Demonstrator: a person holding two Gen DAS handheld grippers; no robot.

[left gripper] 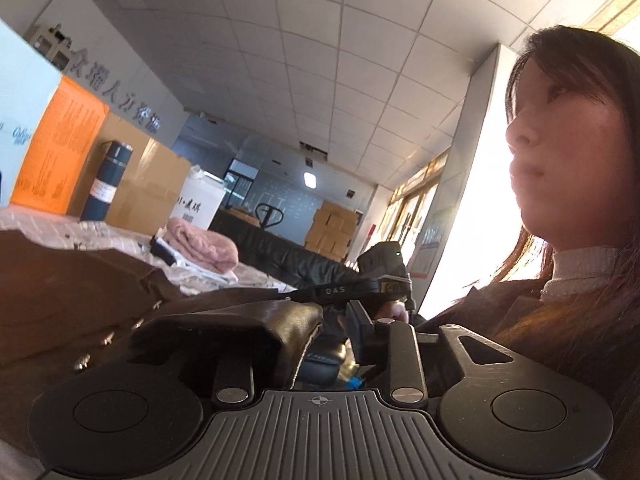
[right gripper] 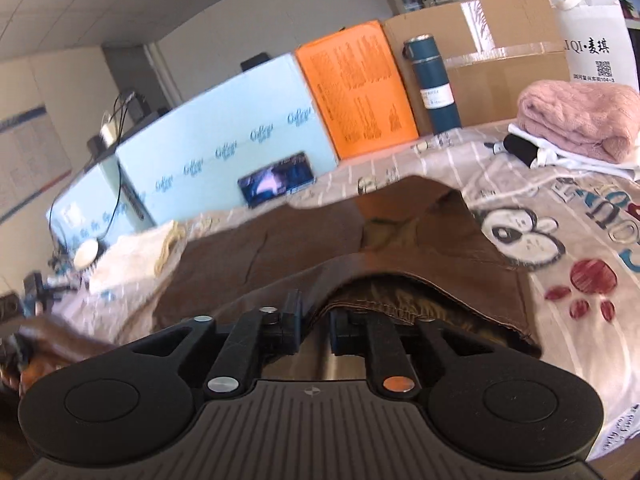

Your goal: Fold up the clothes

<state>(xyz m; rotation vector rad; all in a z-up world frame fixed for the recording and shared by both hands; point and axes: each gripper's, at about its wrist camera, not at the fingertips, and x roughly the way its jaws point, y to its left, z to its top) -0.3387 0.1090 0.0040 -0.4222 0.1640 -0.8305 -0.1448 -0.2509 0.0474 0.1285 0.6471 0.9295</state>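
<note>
A brown jacket lies spread on the printed bed sheet. My right gripper is shut on the jacket's near hem, which drapes over its fingers. In the left wrist view the same brown jacket fills the left side. My left gripper holds a dark fold of it; the fabric covers the left finger, so the jaw gap is hidden. The right gripper shows just beyond, held by a hand.
A folded pink sweater on white and black garments sits at the far right of the bed. A blue flask, an orange board, cardboard boxes and a white bag line the back. The person's face is close on the right.
</note>
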